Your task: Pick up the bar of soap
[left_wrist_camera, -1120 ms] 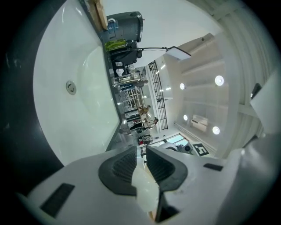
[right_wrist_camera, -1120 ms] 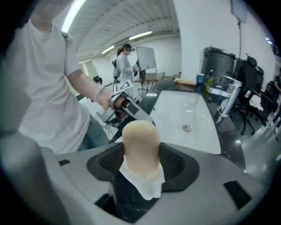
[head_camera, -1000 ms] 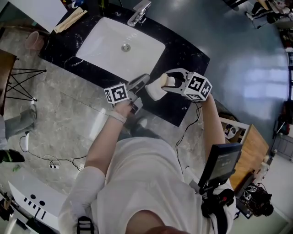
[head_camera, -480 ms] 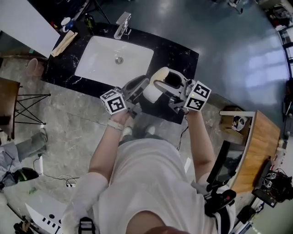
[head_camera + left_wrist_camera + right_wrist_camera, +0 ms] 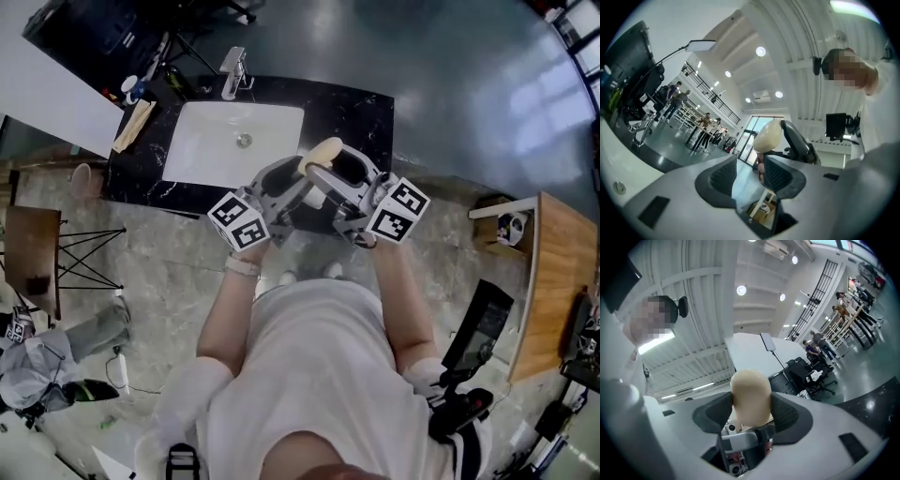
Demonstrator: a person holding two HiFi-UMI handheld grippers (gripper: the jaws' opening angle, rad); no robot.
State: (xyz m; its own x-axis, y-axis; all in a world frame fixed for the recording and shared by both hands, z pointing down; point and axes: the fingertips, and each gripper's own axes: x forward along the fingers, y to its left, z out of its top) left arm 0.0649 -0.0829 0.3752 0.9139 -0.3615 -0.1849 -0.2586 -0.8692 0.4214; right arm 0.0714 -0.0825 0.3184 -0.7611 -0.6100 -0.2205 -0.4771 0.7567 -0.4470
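Note:
The bar of soap (image 5: 321,152) is a cream, rounded block held high above the sink counter. My right gripper (image 5: 750,414) is shut on the soap (image 5: 750,396), with both dark pads pressed on its sides. My left gripper (image 5: 747,176) stands just left of it; its jaws have just been opening, and nothing is between them. In the left gripper view the soap (image 5: 770,136) shows past the right pad, apart from it, in the right gripper's fingers (image 5: 799,143). In the head view, the left gripper (image 5: 279,187) and the right gripper (image 5: 323,173) point away from the person.
Far below lies a black marble counter (image 5: 361,111) with a white sink basin (image 5: 211,150) and a chrome faucet (image 5: 232,62). A wooden table (image 5: 553,281) stands at the right, a wire-legged stand (image 5: 75,253) at the left. People and desks show in the gripper views.
Both grippers have risen well above the counter and rolled, the right one carrying the soap. The left jaws now stand wider apart. The sink looks smaller and farther off.

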